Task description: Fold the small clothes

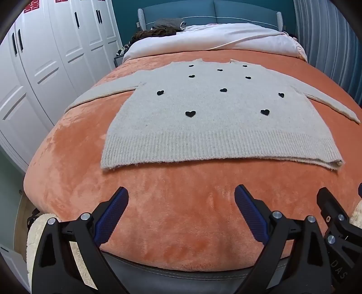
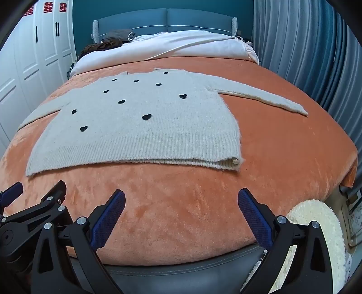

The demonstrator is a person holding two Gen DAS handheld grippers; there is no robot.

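Observation:
A small grey knit sweater (image 1: 217, 126) with black hearts lies flat on the orange blanket (image 1: 181, 214), hem toward me, both sleeves spread out sideways. It also shows in the right wrist view (image 2: 140, 129). My left gripper (image 1: 181, 199) is open and empty, hovering over bare blanket in front of the hem. My right gripper (image 2: 181, 201) is open and empty, in front of the hem's right corner (image 2: 233, 161). Part of the right gripper (image 1: 334, 214) shows at the left view's right edge, and the left gripper (image 2: 34, 203) at the right view's left edge.
White bedding (image 1: 215, 38) and dark clothes (image 1: 156, 32) lie at the head of the bed by the blue headboard (image 2: 167, 18). White wardrobes (image 1: 45, 67) stand on the left, grey curtains (image 2: 305, 56) on the right. A cream fluffy rug (image 2: 316, 226) lies on the floor.

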